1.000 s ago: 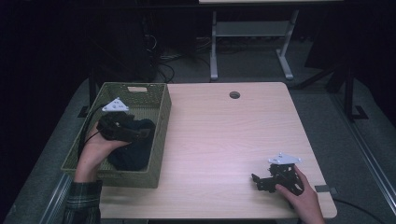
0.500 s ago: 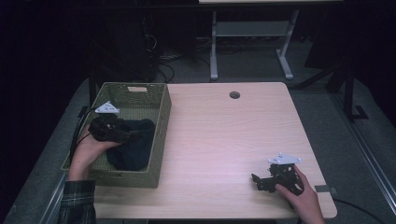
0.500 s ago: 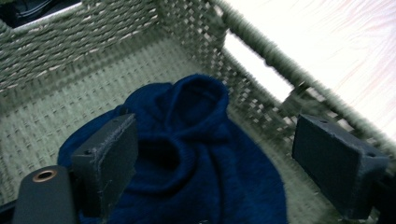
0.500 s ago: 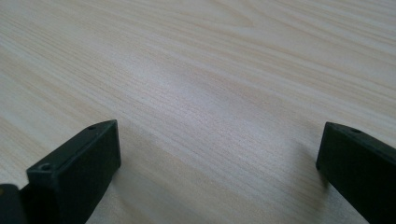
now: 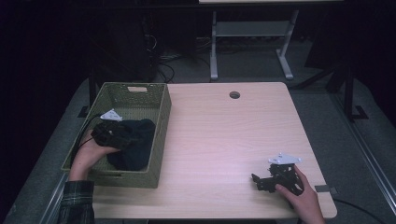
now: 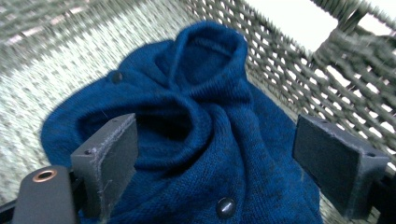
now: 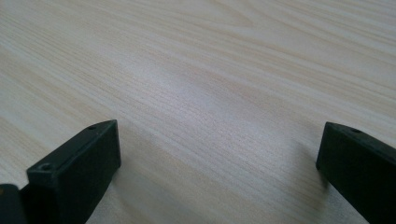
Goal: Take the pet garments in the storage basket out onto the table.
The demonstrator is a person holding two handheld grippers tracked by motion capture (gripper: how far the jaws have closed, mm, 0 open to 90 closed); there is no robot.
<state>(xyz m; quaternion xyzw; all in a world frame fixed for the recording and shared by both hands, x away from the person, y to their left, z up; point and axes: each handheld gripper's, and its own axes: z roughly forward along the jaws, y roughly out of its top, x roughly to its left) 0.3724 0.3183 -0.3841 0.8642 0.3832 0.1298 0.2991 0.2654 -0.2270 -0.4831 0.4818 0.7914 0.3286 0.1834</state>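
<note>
A dark blue knitted garment [image 6: 201,93] with buttons lies crumpled in an olive woven basket [image 5: 161,133] at the table's left. In the high view the garment [image 5: 135,144] fills the basket's near half. My left gripper [image 6: 217,149] hovers just over it, open, jaws wide apart on either side of a fold and clamping nothing. The high view puts that left gripper [image 5: 122,135] inside the basket at the garment's left edge. My right gripper [image 5: 257,179] rests low near the table's front right, and in the right gripper view the right gripper [image 7: 219,149] is open over bare wood.
The basket wall [image 6: 299,79] stands close on the right of the left gripper view. The light wooden table [image 5: 233,135] has a cable hole [image 5: 234,95] near its far edge. A metal-legged stand [image 5: 252,42] is on the dark floor beyond.
My left gripper has shifted a little to the left inside the basket, toward the garment's edge. The garment lies still. The right gripper has not moved.
</note>
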